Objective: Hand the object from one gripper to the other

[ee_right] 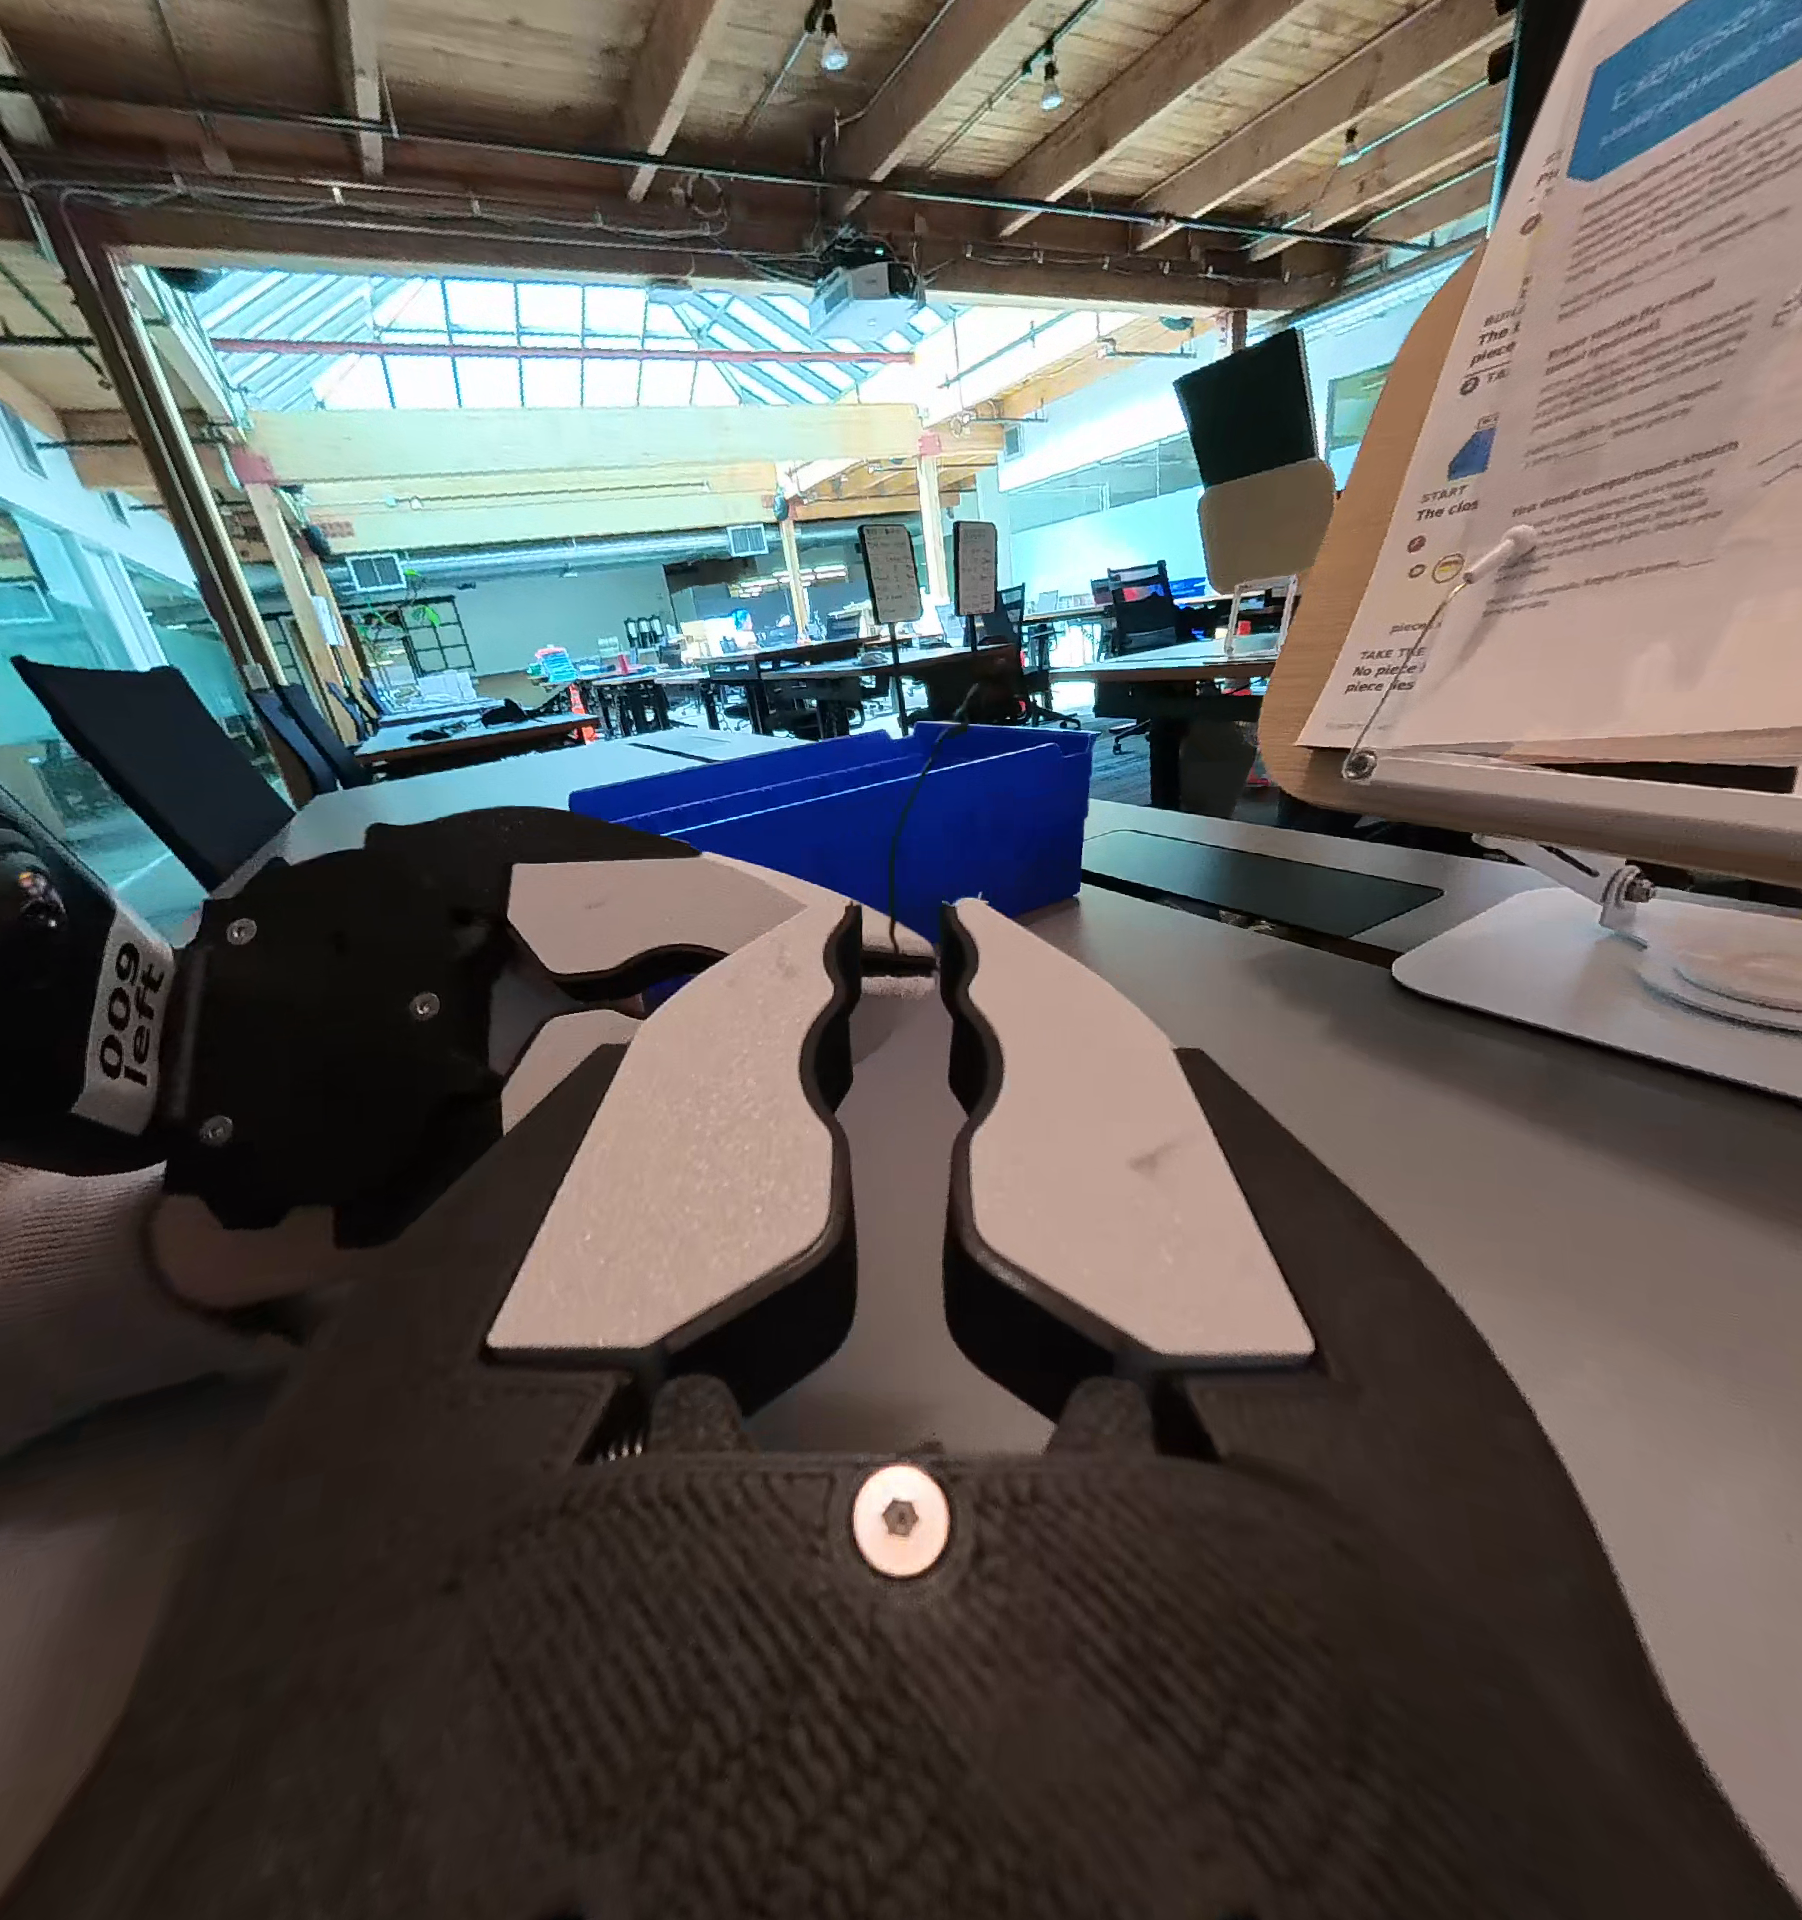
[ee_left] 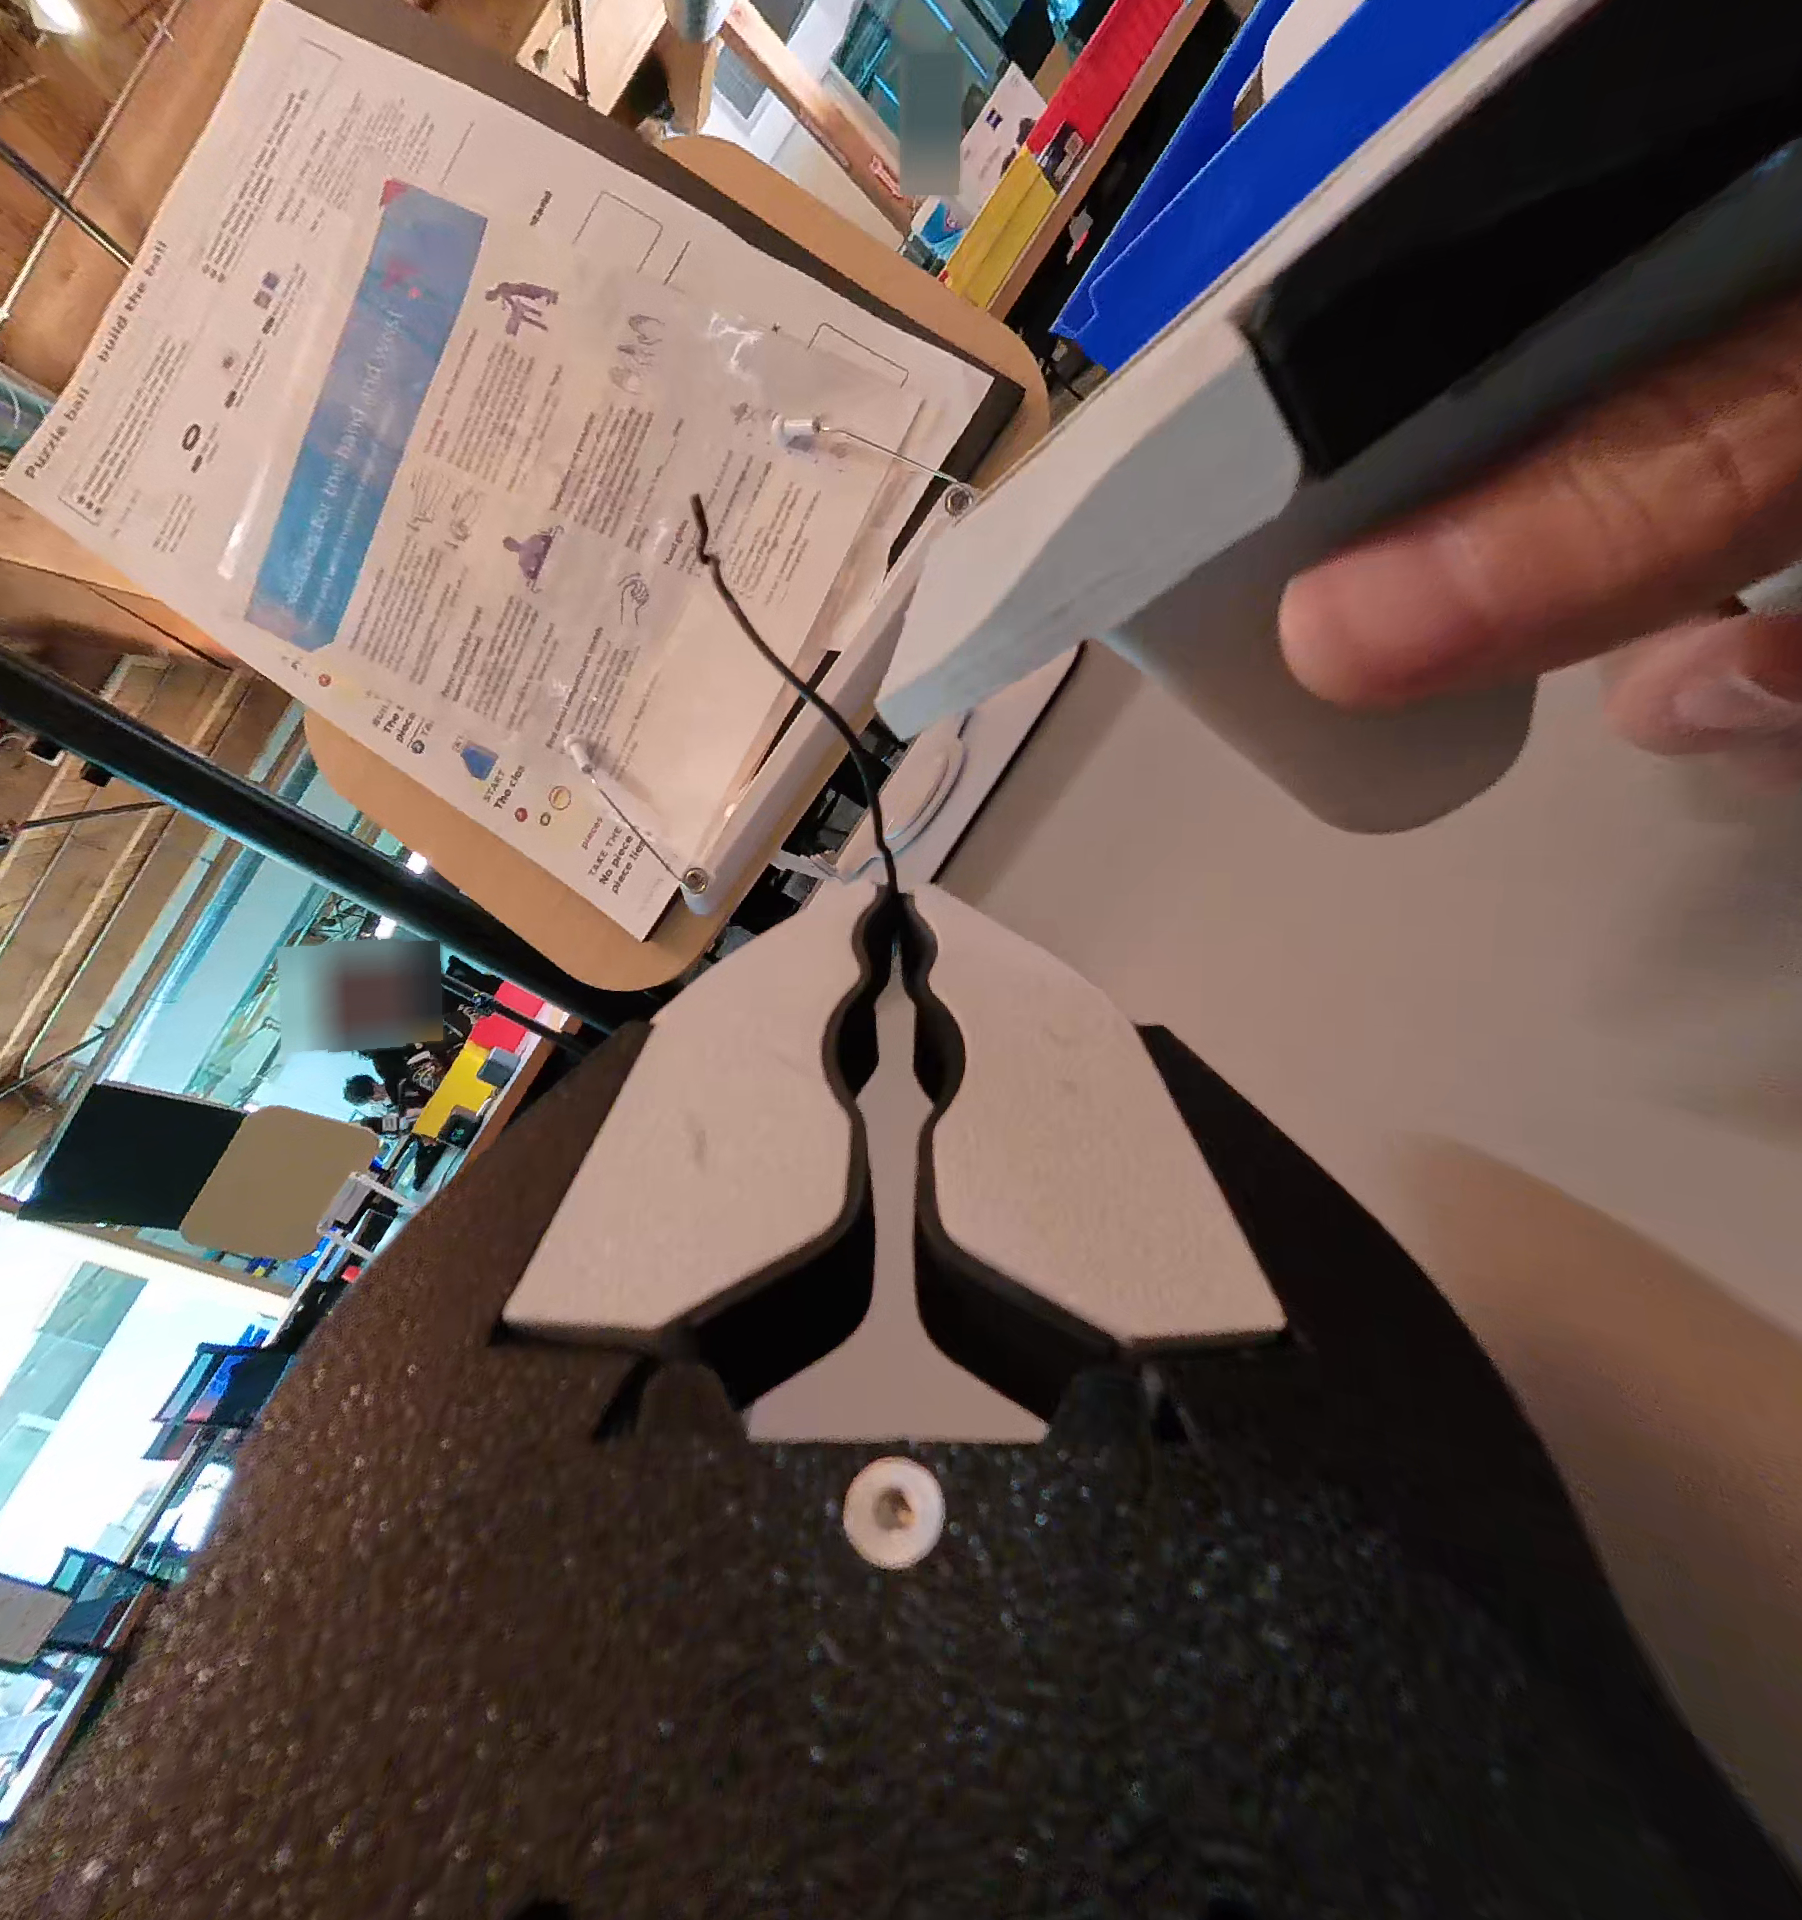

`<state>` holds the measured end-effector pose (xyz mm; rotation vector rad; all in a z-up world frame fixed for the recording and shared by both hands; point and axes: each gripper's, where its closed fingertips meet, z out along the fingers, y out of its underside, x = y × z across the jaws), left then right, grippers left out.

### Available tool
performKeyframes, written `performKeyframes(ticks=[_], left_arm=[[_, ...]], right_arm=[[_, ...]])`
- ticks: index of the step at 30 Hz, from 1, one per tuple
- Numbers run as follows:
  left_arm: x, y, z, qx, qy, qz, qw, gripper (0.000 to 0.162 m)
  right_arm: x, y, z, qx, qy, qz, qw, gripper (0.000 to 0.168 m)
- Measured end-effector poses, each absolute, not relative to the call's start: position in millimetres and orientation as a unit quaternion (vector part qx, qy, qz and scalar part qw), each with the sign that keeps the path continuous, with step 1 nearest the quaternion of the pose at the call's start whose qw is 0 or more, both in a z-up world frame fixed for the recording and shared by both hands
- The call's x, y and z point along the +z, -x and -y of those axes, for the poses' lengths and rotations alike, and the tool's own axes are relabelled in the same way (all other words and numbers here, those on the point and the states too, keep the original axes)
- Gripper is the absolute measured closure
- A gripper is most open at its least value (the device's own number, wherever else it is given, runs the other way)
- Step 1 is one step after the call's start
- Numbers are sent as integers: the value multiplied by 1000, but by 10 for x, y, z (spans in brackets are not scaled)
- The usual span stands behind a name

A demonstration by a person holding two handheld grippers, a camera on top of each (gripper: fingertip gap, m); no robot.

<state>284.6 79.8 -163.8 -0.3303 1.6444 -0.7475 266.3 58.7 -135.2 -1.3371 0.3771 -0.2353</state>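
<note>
The left tool (ee_left: 895, 935) is pressed together at its tips and pinches the lower end of a thin black wire (ee_left: 772, 665), which curves up out of the tips with its free end kinked. In the right wrist view the same left tool (ee_right: 892, 951) comes in from the left, its tips lying across the gap of the right tool (ee_right: 897, 940), and the wire (ee_right: 902, 821) stands up from them in front of a blue bin (ee_right: 990, 821).

The right tool is spread a little, with a clear gap between its grey fingers (ee_right: 1094, 1132). Its tips sit on either side of the left tool's tips and the base of the wire; whether they touch the wire cannot be told.

Both tools hover just over the grey desk (ee_right: 1499, 1195). To the right stands a document stand (ee_right: 1603, 831) on a white base, holding printed sheets (ee_left: 481, 447) under two wire clips.

In the left wrist view the scene is tilted, and a blurred hand (ee_left: 1562, 561) gripping a grey and black body fills the upper right; its far end is cut off by the frame. The wire is so thin that its lower end is lost between the tips.
</note>
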Motion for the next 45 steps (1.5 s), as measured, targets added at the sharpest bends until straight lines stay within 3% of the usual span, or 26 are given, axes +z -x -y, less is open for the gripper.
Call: performKeyframes(ticks=[5, 9, 14, 18, 21, 25, 28, 32, 38, 41, 45], left_arm=[[-1682, -2840, -752, -328, 137, -720, 596, 162], [-1698, -2830, -721, -337, 135, -724, 587, 162], [-1701, -2833, -728, -333, 134, -724, 588, 162], [-1696, -2827, -719, -331, 131, -724, 590, 162], [-1695, -2815, -699, -333, 124, -725, 589, 162], [-1706, -2794, -661, -347, 118, -729, 578, 161], [-1727, -2703, -549, -419, 105, -745, 509, 152], [-1799, -2424, -391, -536, 92, -782, 304, 145], [-1791, -1896, -308, -612, 40, -788, 57, 139], [-1785, -1795, -308, -628, 35, -777, -2, 140], [-1828, -1835, -328, -625, 49, -779, -10, 147]], right_arm=[[-1363, -2642, -624, -117, 615, -171, 761, 156], [-1366, -2651, -609, -129, 618, -169, 757, 168], [-1380, -2667, -595, -135, 621, -170, 754, 167], [-1392, -2667, -608, -137, 623, -172, 750, 157], [-1387, -2647, -616, -136, 623, -165, 752, 168], [-1383, -2638, -606, -135, 634, -149, 747, 168], [-1341, -2540, -585, -92, 637, -104, 758, 168], [-1235, -2201, -494, 21, 627, 0, 779, 168], [-1382, -1915, -422, 80, 679, 82, 725, 168], [-1457, -1854, -399, 95, 693, 100, 708, 168], [-1522, -1843, -398, 91, 706, 108, 694, 168]])
